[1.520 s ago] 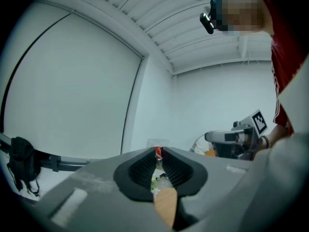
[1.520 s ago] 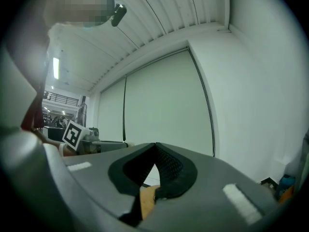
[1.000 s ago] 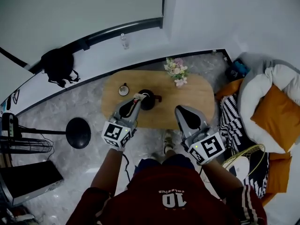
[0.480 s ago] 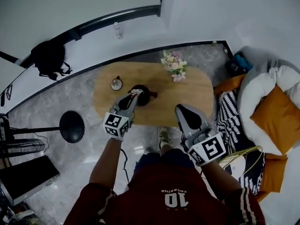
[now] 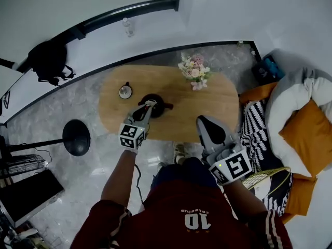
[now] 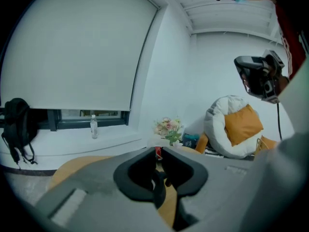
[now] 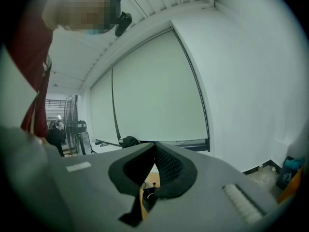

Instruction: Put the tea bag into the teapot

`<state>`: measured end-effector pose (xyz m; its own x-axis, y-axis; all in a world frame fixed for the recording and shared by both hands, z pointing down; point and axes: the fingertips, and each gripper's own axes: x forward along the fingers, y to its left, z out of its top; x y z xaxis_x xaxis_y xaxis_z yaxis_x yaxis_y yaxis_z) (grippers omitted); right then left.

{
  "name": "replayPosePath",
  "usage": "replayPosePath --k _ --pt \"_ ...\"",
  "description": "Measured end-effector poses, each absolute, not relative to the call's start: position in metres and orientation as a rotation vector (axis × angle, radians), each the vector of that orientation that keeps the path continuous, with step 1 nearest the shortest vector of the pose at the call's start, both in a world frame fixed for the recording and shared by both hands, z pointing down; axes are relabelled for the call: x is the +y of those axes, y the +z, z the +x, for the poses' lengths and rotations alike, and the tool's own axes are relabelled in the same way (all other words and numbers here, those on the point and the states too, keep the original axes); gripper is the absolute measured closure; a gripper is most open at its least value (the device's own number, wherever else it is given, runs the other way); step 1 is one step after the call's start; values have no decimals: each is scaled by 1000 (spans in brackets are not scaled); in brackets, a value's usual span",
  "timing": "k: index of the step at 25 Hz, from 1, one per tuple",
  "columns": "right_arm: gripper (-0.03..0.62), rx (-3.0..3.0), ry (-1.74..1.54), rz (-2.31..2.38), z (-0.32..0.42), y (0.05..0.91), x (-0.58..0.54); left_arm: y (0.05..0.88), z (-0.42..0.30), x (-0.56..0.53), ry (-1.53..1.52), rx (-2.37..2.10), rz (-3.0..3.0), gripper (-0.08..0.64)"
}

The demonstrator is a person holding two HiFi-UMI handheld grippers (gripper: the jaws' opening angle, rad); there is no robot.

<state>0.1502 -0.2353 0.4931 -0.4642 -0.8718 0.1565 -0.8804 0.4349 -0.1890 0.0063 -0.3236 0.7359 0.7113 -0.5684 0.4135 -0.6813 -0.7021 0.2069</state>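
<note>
My left hand-held gripper (image 5: 149, 106) pinches the tea bag (image 6: 158, 152) at its tips, right over the black teapot (image 5: 158, 100) on the wooden tabletop (image 5: 207, 102). My right hand-held gripper (image 5: 204, 122) is pressed together with nothing in it, at the tabletop's near edge, well apart from the teapot.

My grey left gripper (image 5: 150, 104) and right gripper (image 5: 202, 120) carry black-and-white marker cubes. The tea bag (image 6: 158, 152) shows red. The teapot (image 5: 160, 108) is black on the tan wooden tabletop (image 5: 207, 105). Right of the teapot are pink-and-white flowers (image 5: 193, 72), a black-and-white striped cloth (image 5: 256, 128) and an orange cushion (image 5: 306, 134).
</note>
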Motion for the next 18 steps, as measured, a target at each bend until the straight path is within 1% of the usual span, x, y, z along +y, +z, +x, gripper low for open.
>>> replayPosePath --k 11,18 --pt "591 -2610 428 1565 165 524 -258 818 5 -342 645 -992 2445 515" --pt "591 -2632 446 1539 162 529 -269 847 4 -338 737 -990 2398 511"
